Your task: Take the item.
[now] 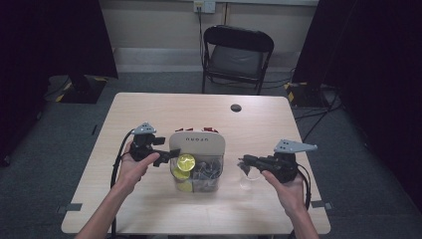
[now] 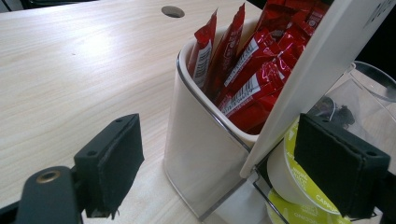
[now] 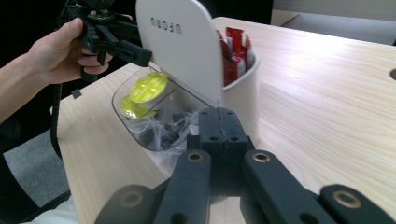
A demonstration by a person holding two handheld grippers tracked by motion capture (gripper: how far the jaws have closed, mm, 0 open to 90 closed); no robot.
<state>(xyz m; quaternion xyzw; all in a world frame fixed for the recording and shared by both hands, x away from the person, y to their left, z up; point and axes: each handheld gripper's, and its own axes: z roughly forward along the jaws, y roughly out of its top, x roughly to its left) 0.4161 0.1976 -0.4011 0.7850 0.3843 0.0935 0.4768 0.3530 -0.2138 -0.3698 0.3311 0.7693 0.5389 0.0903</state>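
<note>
A round coffee capsule with a yellow-green foil lid (image 1: 186,162) sits at the centre of the high view, in the clear plastic front bin (image 1: 211,183) of a white desktop organiser (image 1: 197,142). The left gripper (image 1: 169,155) holds it, jaws partly closed: in the left gripper view one black pad (image 2: 340,169) lies against the capsule's rim at lower right, the other pad (image 2: 112,161) stands apart at lower left. Two more yellow-lidded capsules (image 1: 182,175) lie below it, making three in the high view, beside dark wrapped items too blurred to count. Behind the white divider, a rear cup holds red sachets (image 2: 245,70), about ten, overlapping. At centre right of the high view the right gripper (image 1: 244,161) hovers with jaws fully shut and empty, over a small clear cup (image 1: 247,180) on the pale wood surface (image 1: 149,109). A black folding chair (image 1: 238,55) stands at the top. The risk: with only one pad plainly on the rim, the capsule could slip back into the bin, or the light organiser could tip if dragged.
</note>
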